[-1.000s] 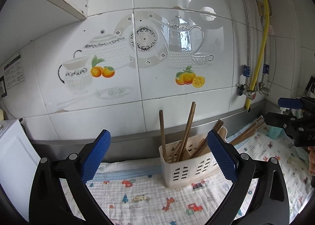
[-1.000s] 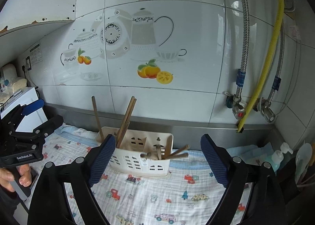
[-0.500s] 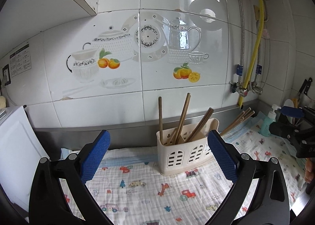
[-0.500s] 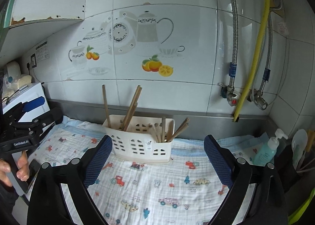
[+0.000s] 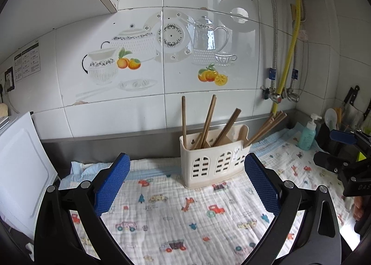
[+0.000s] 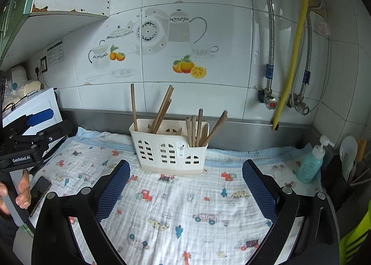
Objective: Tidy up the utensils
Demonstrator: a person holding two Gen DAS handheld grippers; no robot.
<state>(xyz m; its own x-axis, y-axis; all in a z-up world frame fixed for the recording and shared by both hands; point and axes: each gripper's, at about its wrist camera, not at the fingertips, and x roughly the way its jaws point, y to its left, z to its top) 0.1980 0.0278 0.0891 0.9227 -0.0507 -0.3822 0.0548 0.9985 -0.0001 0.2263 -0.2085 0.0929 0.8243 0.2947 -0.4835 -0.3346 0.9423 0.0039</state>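
Note:
A cream plastic utensil holder stands on a printed cloth at the back, near the tiled wall. Several brown wooden chopsticks stand in its compartments, some leaning right. My left gripper is open and empty, low over the cloth in front of the holder. My right gripper is open and empty, also in front of the holder. In the right wrist view the left gripper shows at the left; in the left wrist view the right gripper shows at the right.
A white cloth with cartoon cars covers the counter. A teal soap pump bottle and a dark rack of utensils stand at the right. A white appliance is at the left. A phone lies at the cloth's left edge.
Both grippers have drawn back and away from the holder, which now looks smaller and farther. More of the cloth shows in front. Both stay open and empty.

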